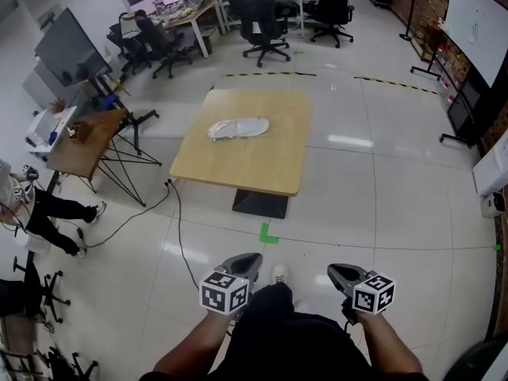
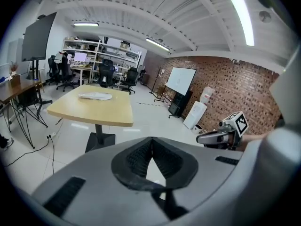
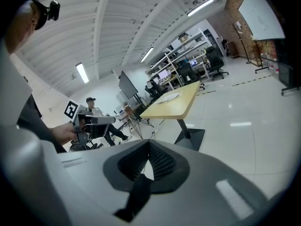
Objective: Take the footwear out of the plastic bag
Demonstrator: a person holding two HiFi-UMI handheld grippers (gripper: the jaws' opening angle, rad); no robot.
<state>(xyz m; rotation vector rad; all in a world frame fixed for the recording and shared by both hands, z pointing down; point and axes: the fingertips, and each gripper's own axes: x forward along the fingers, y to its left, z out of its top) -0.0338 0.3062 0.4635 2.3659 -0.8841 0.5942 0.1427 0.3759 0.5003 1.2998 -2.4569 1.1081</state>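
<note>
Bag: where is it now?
Head view, upper centre: the bag lies on the wooden table, toward its far left corner.

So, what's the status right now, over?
Left gripper and right gripper shut, empty, held low. Clear plastic bag with pale footwear inside lies on the light wooden table, well ahead. Only glossy floor between.

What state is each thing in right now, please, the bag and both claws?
Plastic bag: lying on the table, footwear inside, untouched.
Left claw: shut, empty, well short of the table.
Right claw: shut, empty, well short of the table.
</note>
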